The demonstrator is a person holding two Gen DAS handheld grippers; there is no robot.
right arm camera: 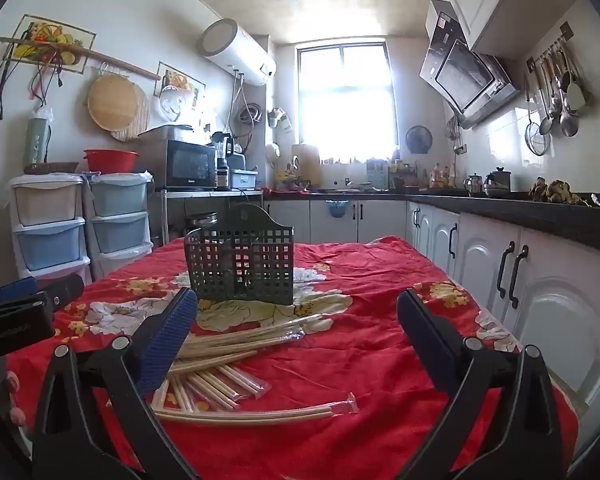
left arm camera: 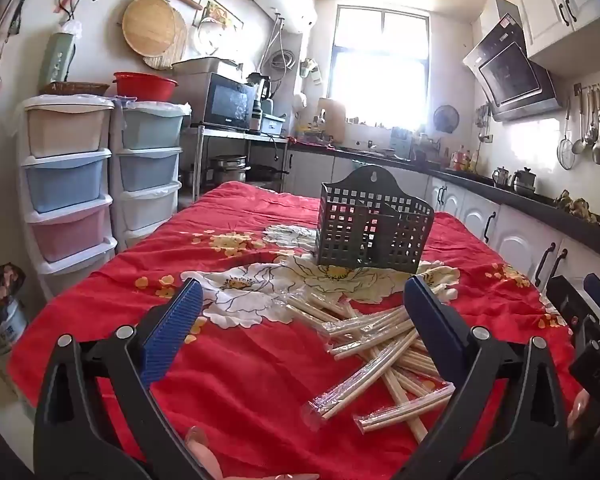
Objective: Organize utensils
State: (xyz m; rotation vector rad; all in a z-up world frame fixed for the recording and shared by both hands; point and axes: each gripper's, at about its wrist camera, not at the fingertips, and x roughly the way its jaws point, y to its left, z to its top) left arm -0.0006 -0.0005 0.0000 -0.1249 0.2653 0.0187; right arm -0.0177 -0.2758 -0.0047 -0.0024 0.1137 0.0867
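In a cluttered kitchen, on a red floral cloth (left arm camera: 236, 364), wrapped chopsticks (left arm camera: 380, 344) lay heaped at six o'clock of the empty slotted holder (left arm camera: 374, 228), presumably awaiting sorting, while the left gripper (left arm camera: 300, 320) and right gripper (right arm camera: 296, 320) hovered wide, holding nothing.

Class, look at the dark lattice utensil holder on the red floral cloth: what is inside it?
Through the lattice of the utensil holder only a divider wall and light show; no chopsticks stand inside. Its floor is hidden. The wrapped chopsticks lie on the cloth in front.
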